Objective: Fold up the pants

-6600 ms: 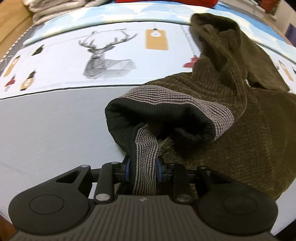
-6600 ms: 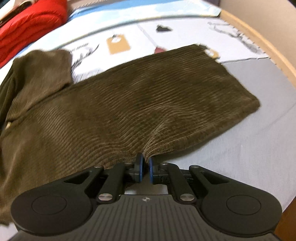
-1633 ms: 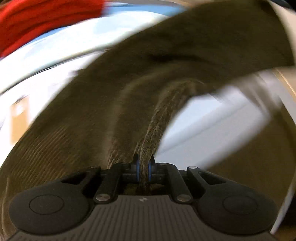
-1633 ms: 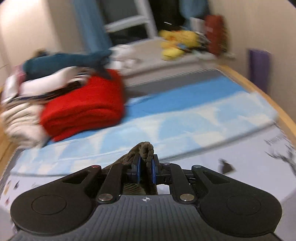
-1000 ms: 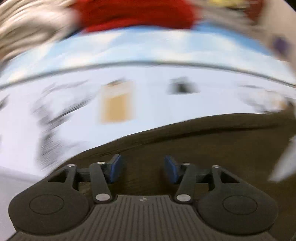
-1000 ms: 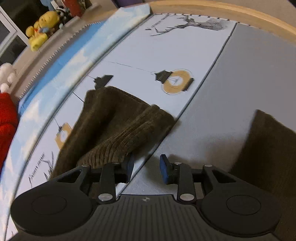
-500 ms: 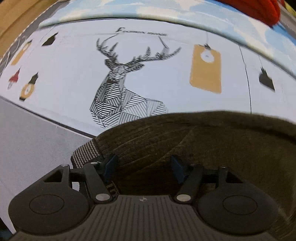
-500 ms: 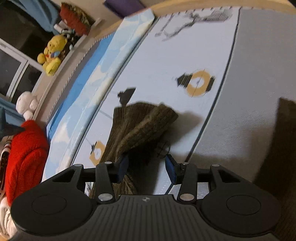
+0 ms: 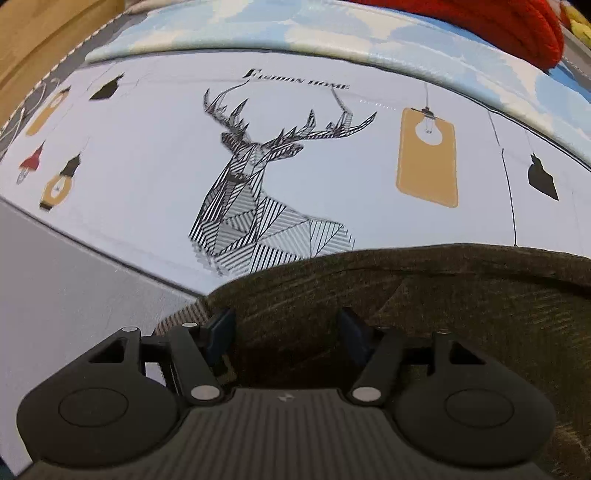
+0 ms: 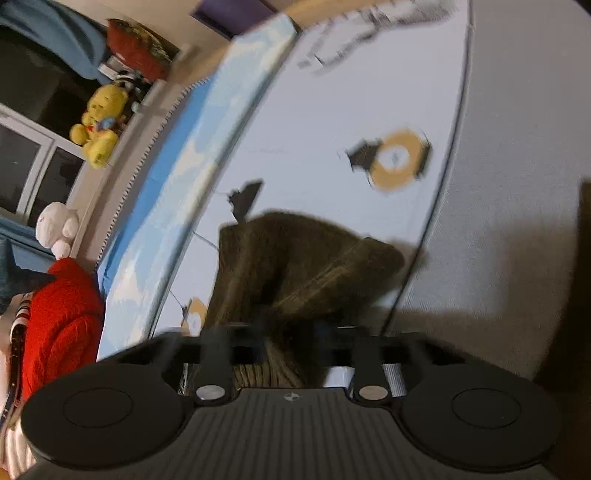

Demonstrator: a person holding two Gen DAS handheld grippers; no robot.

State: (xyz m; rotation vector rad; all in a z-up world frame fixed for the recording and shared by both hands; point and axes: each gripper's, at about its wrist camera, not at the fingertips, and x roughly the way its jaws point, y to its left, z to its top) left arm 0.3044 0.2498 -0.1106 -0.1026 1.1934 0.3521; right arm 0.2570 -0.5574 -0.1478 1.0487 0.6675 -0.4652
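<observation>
The dark olive corduroy pants (image 9: 443, 295) lie on a bed cover printed with a deer (image 9: 147, 147). My left gripper (image 9: 286, 328) hangs open just over the folded cloth, pointing steeply down, with nothing pinched. The grey striped waistband (image 9: 184, 317) peeks out by its left finger. In the right wrist view, the leg end of the pants (image 10: 295, 266) lies bunched ahead. My right gripper (image 10: 284, 350) is blurred, and its jaws have come together on a ridge of that cloth.
A red knit (image 9: 480, 22) is folded at the far edge of the bed, beside a stack of other clothes (image 10: 14, 332). A yellow plush toy (image 10: 98, 122) and a white one (image 10: 55, 225) sit on a ledge beyond. A wooden bed frame (image 9: 37, 37) borders the left.
The left gripper let go of the waistband, sank over the folded pants and now holds still, open. The right jaws, open half a second ago, have closed on the leg end.
</observation>
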